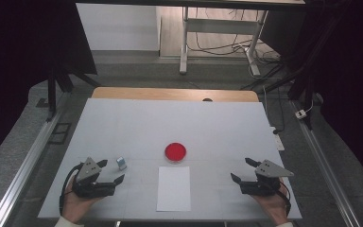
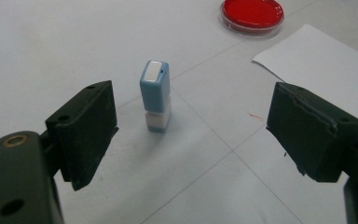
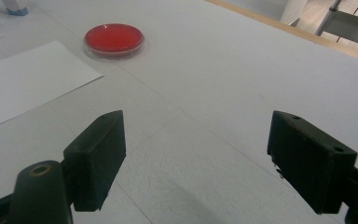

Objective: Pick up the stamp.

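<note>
The white table (image 1: 137, 127) carries three things, and nothing on it looks handled yet, so the work seems to be at its very beginning. A blank sheet of paper (image 1: 173, 188) lies flat near the person's edge, midway between the two hands, with no mark on it that can be made out. Just beyond its far edge sits a round red ink pad (image 1: 175, 152), uncovered and close to the paper but apart from it. Smallest is the blue stamp (image 2: 156, 95), standing upright on the table to the left of the pad and paper, touching neither. The left gripper (image 2: 191, 130) points straight at it with its jaws spread wide; the stamp stands just ahead of the gap, not yet between the pads. The right gripper (image 3: 193, 158) rests low at the right side of the table, jaws likewise spread and holding nothing. By my judgement every step remains: grasping the stamp, pressing it on the pad, then printing on the paper.
</note>
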`<state>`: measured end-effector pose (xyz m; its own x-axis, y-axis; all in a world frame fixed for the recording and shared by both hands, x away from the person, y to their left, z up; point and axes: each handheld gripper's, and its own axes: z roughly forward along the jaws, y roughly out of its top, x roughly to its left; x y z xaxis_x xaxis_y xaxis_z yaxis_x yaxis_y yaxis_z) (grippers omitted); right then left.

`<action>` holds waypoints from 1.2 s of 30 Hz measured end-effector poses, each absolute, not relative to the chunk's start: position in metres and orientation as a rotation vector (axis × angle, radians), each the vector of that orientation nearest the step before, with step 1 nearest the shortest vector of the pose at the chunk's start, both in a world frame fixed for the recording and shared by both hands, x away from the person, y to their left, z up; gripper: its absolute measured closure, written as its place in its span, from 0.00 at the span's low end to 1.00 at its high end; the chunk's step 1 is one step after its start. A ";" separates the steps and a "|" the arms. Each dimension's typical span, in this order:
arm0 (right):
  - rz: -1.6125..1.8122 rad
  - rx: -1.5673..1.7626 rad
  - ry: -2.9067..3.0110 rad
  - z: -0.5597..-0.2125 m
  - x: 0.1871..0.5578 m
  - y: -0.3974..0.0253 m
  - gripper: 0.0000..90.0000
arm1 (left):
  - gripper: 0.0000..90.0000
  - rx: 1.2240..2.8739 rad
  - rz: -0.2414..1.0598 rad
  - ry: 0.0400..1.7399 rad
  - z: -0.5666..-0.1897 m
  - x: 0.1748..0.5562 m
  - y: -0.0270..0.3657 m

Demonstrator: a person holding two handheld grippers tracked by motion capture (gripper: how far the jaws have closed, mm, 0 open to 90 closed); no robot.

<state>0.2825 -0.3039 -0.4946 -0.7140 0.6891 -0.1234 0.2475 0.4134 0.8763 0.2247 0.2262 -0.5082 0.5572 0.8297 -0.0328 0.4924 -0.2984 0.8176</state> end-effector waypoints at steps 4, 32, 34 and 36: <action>1.251 0.796 2.196 -0.495 0.282 -0.304 0.22 | 0.18 1.953 0.513 1.075 -0.506 0.224 0.227; 1.239 0.816 2.200 -0.498 0.283 -0.302 0.25 | 0.20 2.002 0.468 1.068 -0.479 0.246 0.222; 1.241 0.815 2.201 -0.498 0.283 -0.302 0.25 | 0.20 2.012 0.469 1.080 -0.479 0.250 0.222; 1.234 0.814 2.202 -0.499 0.284 -0.302 0.25 | 0.20 2.027 0.470 1.085 -0.479 0.255 0.224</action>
